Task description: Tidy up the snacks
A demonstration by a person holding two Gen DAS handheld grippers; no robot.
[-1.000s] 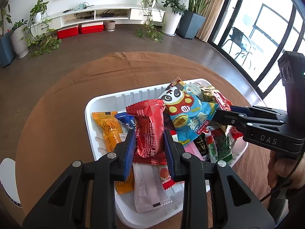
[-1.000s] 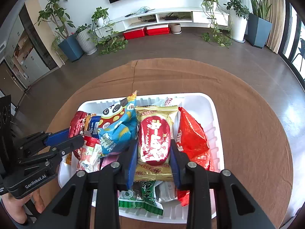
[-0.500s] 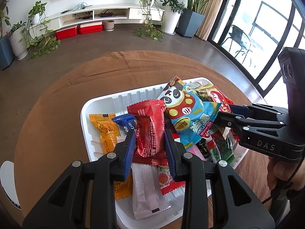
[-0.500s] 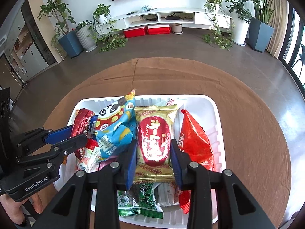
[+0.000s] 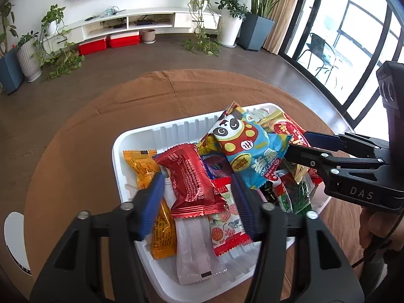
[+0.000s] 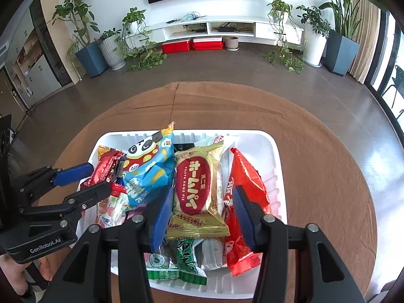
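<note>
Desk (image 6: 328, 176) under brown cloth carries white tray (image 5: 156, 136), all snacks piled inside. My left hand-held gripper (image 5: 199, 199) jaws opening, red wafer pack (image 5: 192, 179) loose between, resting on pile, released I judge. My right hand-held gripper (image 6: 202, 209) opening too, gold pie pack (image 6: 197, 189) lying free between pads. Panda bag (image 5: 247, 154) leans across middle, crowds both; orange pack (image 5: 149, 176) beside left pad.

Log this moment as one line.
left gripper: jaws opening around red packet | right gripper: jaws opening around gold packet | both in white tray
</note>
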